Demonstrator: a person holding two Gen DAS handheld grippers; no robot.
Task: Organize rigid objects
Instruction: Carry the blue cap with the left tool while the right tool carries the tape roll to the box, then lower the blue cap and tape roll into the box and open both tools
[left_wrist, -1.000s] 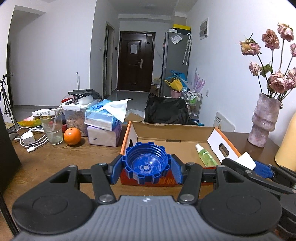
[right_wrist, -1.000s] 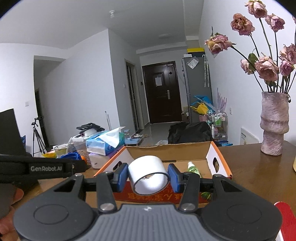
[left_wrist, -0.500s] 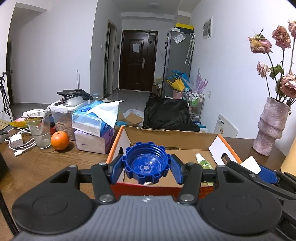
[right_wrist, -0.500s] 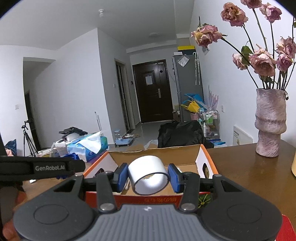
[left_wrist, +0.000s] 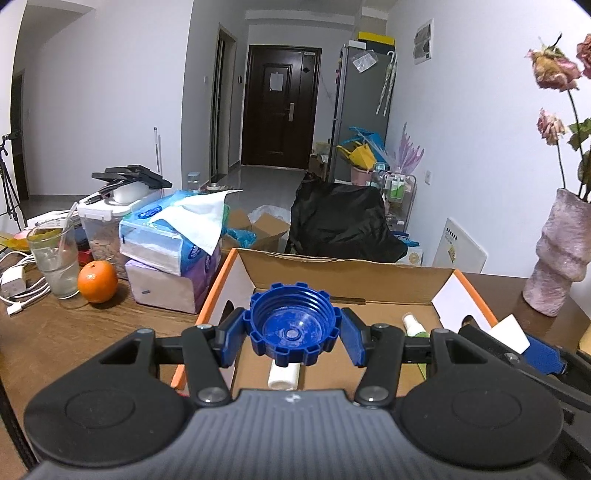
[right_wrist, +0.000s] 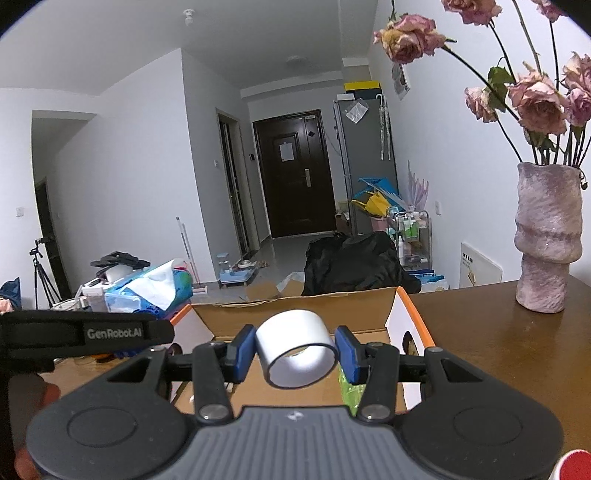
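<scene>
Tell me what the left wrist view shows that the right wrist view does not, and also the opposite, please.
Only the left wrist view shows the left gripper shut on the blue cap, an orange, a glass with a straw and a white tube on the box floor. Only the right wrist view shows the right gripper shut on the white tape roll and most of the dried blooms. Both show the open cardboard box, the tissue packs, the pink vase and a green bottle.
</scene>
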